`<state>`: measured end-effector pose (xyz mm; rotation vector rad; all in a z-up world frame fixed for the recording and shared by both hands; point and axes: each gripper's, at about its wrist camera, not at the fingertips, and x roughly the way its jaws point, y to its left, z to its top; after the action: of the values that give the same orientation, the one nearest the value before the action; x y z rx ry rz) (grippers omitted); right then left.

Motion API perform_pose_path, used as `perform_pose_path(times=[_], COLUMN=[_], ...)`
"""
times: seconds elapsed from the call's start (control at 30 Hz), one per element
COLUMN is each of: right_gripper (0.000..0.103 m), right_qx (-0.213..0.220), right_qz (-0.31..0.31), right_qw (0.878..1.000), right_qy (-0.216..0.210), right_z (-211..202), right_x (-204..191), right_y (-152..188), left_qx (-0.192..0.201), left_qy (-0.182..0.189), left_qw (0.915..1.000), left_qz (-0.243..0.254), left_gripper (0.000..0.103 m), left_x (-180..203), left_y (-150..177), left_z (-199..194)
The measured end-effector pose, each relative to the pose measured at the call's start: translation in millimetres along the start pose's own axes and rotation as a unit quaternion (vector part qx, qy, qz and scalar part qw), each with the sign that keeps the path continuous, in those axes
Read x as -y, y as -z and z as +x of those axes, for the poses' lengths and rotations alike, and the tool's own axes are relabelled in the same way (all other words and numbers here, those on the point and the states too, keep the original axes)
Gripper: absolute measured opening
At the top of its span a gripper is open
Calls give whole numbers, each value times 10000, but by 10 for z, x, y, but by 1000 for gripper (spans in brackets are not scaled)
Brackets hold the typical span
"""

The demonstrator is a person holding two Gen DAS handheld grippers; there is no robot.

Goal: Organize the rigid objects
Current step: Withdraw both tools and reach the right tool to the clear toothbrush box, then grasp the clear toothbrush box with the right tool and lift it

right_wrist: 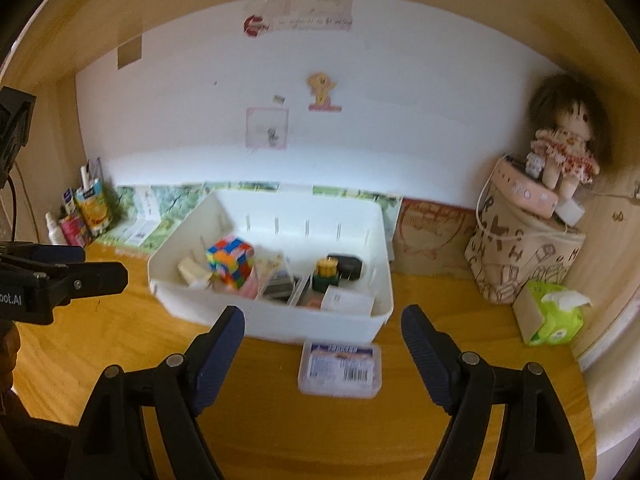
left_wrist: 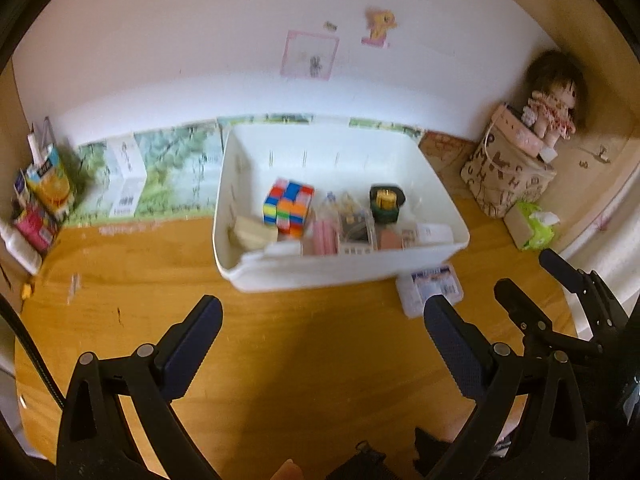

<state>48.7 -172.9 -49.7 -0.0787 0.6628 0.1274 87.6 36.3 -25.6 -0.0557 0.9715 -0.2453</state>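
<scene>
The left gripper [left_wrist: 322,322] hangs spread and empty before the white bin [left_wrist: 256,270] holding a colour cube [left_wrist: 288,208].

Both views are motion-blurred. The print on the small plastic case [right_wrist: 339,368] is unreadable, and in the left wrist view a finger covers one of its corners. Small items packed in the white bin [right_wrist: 276,324] beside the colour cube [right_wrist: 231,266] smear together; the bin's near wall hides their lower parts.

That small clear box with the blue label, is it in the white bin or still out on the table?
Out. The small clear box lies flat on the wooden table, just in front of the white bin.
</scene>
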Motion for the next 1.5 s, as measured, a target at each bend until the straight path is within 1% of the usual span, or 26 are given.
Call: perform_pose_path(times=[0.13,0.2,0.33,0.37,0.57,0.73,0.9,1.07,1.27,1.5], right_gripper=[82,84,95,103,103,103,103,103,103,103], right_qx=[-182,-296,-560,-626,-949,-1267,-1743,-2101,-2296,-2418], right_qz=[-9,19,121,187,528,730,969,1104,1051,1027], right_qw=[9998,9995,9983,9978,9935,9877,9773,9681,9631,9589], right_qy=[-95,-70,-89,-112,-330,-558,-712,-797,-937,-1072], right_z=[11,35,147,181,377,594,864,1097,1300,1472], right_x=[3,22,113,145,296,391,495,578,575,562], right_y=[120,185,253,268,338,396,453,524,592,637], left_qx=[-140,-188,-262,-277,-443,-574,-684,-803,-942,-1167], left_qy=[-38,-41,-168,-202,-396,-562,-719,-887,-1029,-1158], left_qw=[9999,9998,9995,9994,9978,9959,9932,9897,9856,9816], left_qz=[32,19,-43,-71,-285,-418,-612,-782,-955,-968], left_gripper=[102,102,102,102,102,102,102,102,102,102], left_x=[102,142,181,183,186,218,248,285,312,342], left_y=[167,211,265,277,373,453,507,543,575,597], left_z=[-2,-1,-5,-7,2,27,83,151,216,283])
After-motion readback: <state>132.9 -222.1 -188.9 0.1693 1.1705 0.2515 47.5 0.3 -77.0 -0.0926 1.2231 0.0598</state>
